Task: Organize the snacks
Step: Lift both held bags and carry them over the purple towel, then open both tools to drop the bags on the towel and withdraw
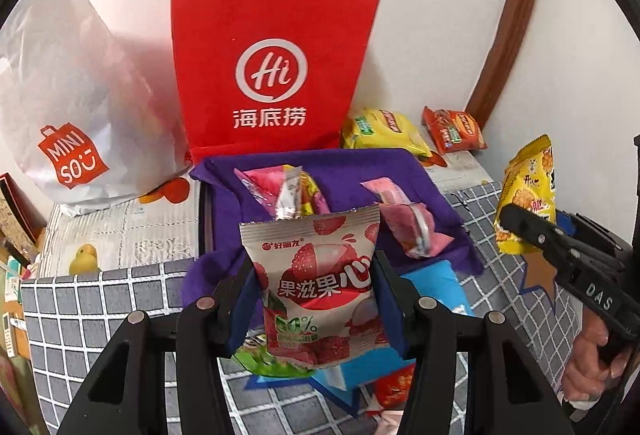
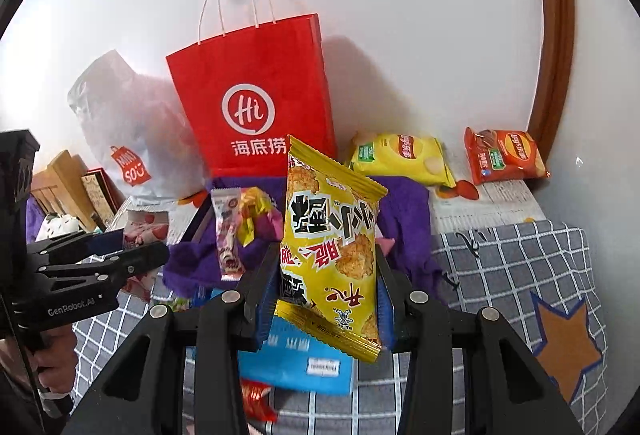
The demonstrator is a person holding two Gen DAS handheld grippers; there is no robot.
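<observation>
Purple cloth lines a shallow box sitting on the grey checked bedspread, and that box reads as the collecting spot: four or five small pink and yellow sweets packets already lie on it. Both grippers are loaded and held above the bed, so I judge the sort as midway. Left gripper: jaws clenched on the lychee gummy pouch, which sits at centre of the left wrist view, upright, long axis running 12 to 6 o'clock, top seal at 12, print the right way up and facing the camera. Right gripper: jaws grasping the yellow cracker pouch across its lower half; its long axis leans from about 11 to 5 o'clock, and the print is upside down, so its top points toward the camera. Still loose under the grippers, at 6 o'clock: a blue packet, a green one, a red one. At 2 o'clock, by the wall, the yellow crisp bag and orange crisp bag lie flat, well apart from the box. The red paper bag stands at 12 o'clock behind the box, touching or just beside it; a white shopping bag slumps at 10 o'clock.
</observation>
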